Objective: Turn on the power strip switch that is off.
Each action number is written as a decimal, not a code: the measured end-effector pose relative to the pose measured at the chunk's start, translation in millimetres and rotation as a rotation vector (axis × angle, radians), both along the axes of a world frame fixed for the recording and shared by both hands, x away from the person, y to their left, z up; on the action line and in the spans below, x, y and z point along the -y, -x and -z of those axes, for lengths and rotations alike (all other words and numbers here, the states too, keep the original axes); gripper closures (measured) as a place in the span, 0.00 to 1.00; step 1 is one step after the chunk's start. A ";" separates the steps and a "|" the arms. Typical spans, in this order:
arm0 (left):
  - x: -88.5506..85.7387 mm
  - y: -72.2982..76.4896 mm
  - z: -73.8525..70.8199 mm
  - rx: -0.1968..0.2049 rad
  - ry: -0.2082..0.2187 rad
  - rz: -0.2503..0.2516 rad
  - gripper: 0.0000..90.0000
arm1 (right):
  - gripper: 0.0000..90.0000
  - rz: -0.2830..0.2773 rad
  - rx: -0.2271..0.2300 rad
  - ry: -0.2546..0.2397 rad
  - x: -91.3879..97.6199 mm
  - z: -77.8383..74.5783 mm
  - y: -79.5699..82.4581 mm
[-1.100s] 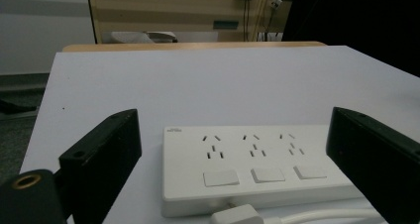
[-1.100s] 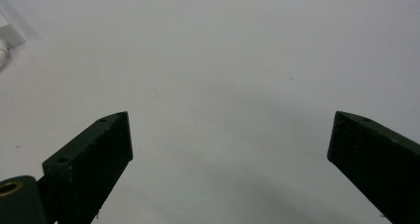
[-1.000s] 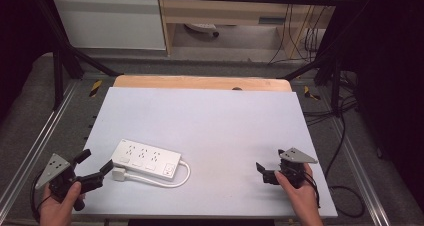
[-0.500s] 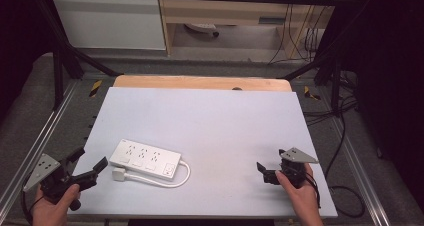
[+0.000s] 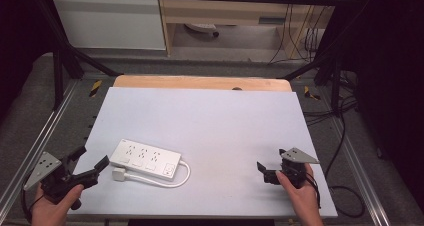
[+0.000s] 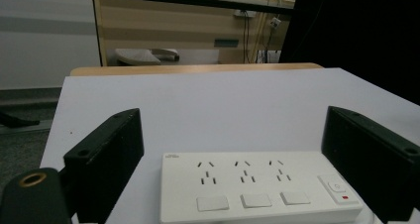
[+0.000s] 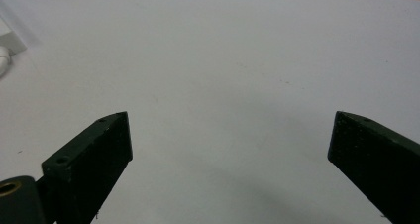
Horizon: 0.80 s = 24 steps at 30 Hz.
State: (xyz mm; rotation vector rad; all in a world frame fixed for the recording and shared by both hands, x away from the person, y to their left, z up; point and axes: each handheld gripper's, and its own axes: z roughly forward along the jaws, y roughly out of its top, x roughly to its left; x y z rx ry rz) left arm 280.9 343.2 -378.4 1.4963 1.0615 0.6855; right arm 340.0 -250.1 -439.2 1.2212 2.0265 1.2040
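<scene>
Near the front-left corner of the pale grey table [image 5: 210, 116] we see the white three-outlet plastic power strip [image 5: 145, 159] lying flat, our left gripper [image 5: 90, 162] just beside it with jaws spread wide and empty — the right gripper [image 5: 264, 170], near the front-right corner, likewise released, well apart.

The high view looks forward and down from above the near edge of the table [image 5: 210, 116]. The left gripper view sits low and close, facing the power strip [image 6: 257, 192] — also seen from above. The right gripper view skims bare tabletop, very near.
</scene>
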 end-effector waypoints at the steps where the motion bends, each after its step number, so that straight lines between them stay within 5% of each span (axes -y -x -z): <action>1: 0.2 0.0 -0.7 0.000 0.000 -0.002 0.11 | 0.04 0.000 0.000 0.000 0.0 0.0 -0.1; 24: 3.5 -8.3 -9.8 -0.019 -0.031 -0.018 0.18 | 0.04 0.016 0.008 -0.021 2.9 -1.4 0.2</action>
